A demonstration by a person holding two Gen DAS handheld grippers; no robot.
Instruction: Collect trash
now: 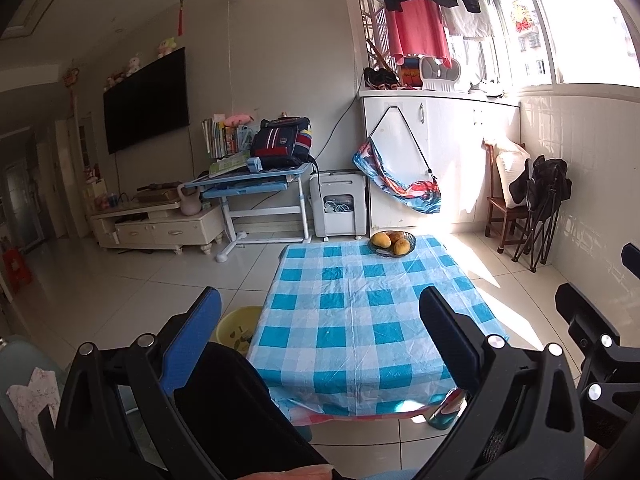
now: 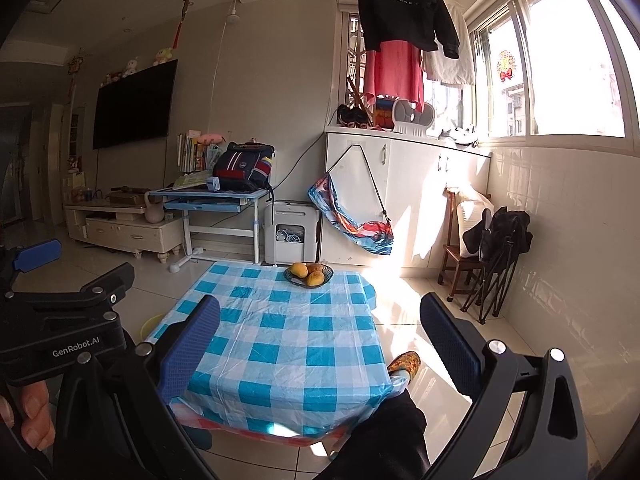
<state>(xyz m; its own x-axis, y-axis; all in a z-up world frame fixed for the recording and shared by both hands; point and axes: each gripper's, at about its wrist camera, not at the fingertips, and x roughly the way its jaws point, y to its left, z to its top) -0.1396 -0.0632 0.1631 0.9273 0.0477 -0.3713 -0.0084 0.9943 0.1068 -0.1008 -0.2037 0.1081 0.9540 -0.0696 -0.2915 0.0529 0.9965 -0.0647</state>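
Observation:
A low table under a blue-and-white checked cloth point(image 1: 360, 320) point(image 2: 280, 340) stands in front of me. The only thing I see on it is a dark bowl of yellow fruit point(image 1: 393, 242) point(image 2: 308, 274) at its far edge. A yellow bin point(image 1: 237, 326) point(image 2: 149, 326) sits on the floor at the table's left side. My left gripper point(image 1: 320, 342) point(image 2: 76, 268) is open above the near edge with nothing between its fingers. To its right, my right gripper point(image 2: 320, 342) point(image 1: 600, 280) is also open and holds nothing.
A person's leg in black trousers point(image 1: 240, 408) point(image 2: 392, 432) and a slippered foot point(image 2: 404, 364) are close to the table's near corners. A desk with a backpack point(image 1: 280, 144), a white cabinet point(image 1: 420, 160), and a chair with folded black items point(image 1: 536, 208) line the far walls.

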